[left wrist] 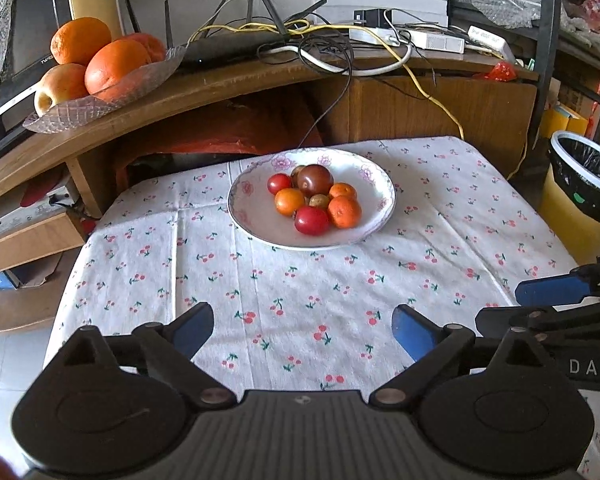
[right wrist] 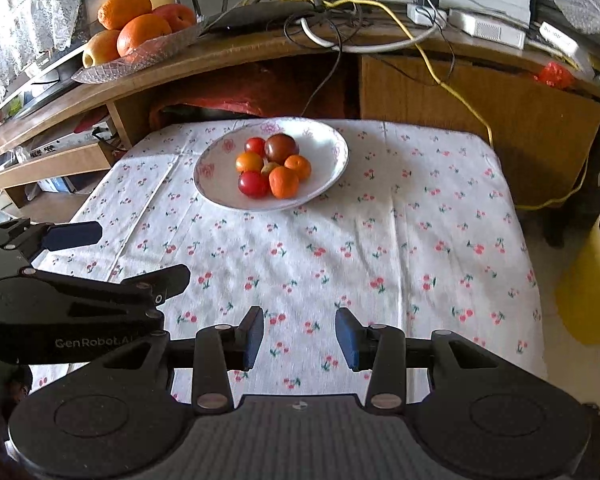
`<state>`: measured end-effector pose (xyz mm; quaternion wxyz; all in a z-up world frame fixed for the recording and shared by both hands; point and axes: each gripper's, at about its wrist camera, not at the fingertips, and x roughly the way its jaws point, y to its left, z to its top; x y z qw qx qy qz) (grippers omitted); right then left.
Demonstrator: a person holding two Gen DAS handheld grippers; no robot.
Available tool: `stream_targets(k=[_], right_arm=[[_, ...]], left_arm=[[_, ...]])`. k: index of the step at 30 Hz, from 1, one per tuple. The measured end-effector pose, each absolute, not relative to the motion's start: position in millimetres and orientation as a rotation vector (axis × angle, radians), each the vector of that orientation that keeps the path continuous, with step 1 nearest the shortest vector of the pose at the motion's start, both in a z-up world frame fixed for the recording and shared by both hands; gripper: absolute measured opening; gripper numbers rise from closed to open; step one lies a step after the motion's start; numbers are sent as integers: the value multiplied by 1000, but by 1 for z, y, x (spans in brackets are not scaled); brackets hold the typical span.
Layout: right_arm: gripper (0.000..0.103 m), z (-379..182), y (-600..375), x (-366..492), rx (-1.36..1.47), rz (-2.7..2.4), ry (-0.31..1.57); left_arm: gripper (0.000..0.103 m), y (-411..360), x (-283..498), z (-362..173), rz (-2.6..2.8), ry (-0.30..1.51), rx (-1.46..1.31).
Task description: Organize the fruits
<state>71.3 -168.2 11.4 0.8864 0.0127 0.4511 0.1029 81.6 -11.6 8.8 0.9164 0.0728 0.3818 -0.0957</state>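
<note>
A white flowered bowl (left wrist: 256, 224) (right wrist: 328, 168) stands at the far side of the cherry-print tablecloth (left wrist: 300, 300) (right wrist: 340, 248). It holds several small fruits: a dark plum (left wrist: 317, 179) (right wrist: 281, 148), red ones (left wrist: 311, 220) (right wrist: 253, 184) and small oranges (left wrist: 343, 211) (right wrist: 284, 182). My left gripper (left wrist: 302, 330) hovers open over the near cloth, well short of the bowl, with nothing between its fingers. My right gripper (right wrist: 300, 336) is open too, its gap narrower and empty. Each gripper shows at the side of the other's view.
A glass dish (left wrist: 84, 114) (right wrist: 112, 70) with large oranges and an apple sits on the wooden shelf at the back left. A router and tangled cables (left wrist: 320, 48) lie on the shelf behind the bowl. A yellow bin (left wrist: 580, 200) stands right of the table.
</note>
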Motion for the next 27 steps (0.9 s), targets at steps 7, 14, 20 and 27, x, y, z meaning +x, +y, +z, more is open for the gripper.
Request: stream_targets(k=[7, 14, 20, 27], right_arm=[[36, 8, -172, 65, 50, 198, 963], [37, 7, -172, 59, 58, 194, 976], [37, 7, -173, 53, 63, 191, 977], [37, 9, -173, 44, 73, 188, 973]], left_arm=[[103, -14, 71, 8, -190, 785, 162], [103, -13, 63, 7, -181, 789, 164], [103, -12, 56, 6, -170, 796, 158], [103, -11, 48, 4, -151, 808, 145]])
